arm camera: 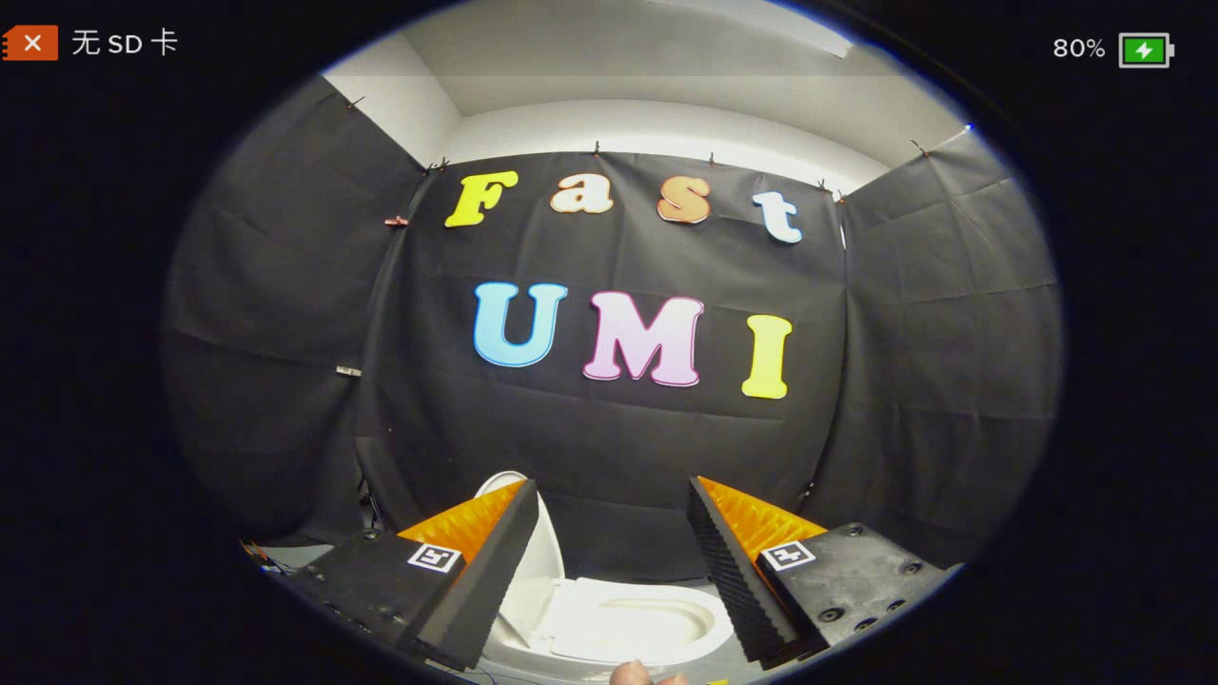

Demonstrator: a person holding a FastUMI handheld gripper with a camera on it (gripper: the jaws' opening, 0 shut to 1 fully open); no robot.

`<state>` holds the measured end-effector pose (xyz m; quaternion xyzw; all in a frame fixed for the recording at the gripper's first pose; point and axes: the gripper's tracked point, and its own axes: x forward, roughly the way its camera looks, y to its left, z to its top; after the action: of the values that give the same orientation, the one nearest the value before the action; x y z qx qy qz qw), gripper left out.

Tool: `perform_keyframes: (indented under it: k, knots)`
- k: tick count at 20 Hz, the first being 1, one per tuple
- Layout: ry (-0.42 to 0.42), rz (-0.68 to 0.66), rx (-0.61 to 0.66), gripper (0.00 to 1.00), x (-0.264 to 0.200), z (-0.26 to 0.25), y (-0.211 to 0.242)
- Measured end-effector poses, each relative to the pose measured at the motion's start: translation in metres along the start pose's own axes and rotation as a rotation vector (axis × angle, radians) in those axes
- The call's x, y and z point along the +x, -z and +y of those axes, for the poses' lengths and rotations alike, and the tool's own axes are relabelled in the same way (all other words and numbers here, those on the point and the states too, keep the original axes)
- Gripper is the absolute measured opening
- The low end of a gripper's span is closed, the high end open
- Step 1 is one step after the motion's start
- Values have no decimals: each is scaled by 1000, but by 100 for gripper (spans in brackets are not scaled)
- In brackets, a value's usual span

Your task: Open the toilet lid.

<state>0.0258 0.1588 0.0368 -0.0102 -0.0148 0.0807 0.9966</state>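
Gripper view: the tool point(614, 561) has its fingers spread apart, gripping nothing. Below and between them sits the toilet point(628, 623); its lid point(528, 552) stands raised beside the left finger, seat exposed. The opening appears complete.

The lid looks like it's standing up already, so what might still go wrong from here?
1. The lid stands raised close beside one finger of the open gripper; a sideways nudge might knock it, and it may drop back onto the seat.
2. The bowl lies between and below the fingers, so lowering the gripper could bump the seat rim.
3. A fingertip of the person shows just under the fingers and could get pinched if they close.
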Motion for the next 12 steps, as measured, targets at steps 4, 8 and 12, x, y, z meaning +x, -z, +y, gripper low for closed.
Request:
perform_keyframes:
  k: [4,8,12]
  knots:
    - [59,-25,14,99,-9,-45,-6]
    - [112,-49,15,99,-19,-86,-12]
    - [192,-74,-17,98,-23,-131,-9]
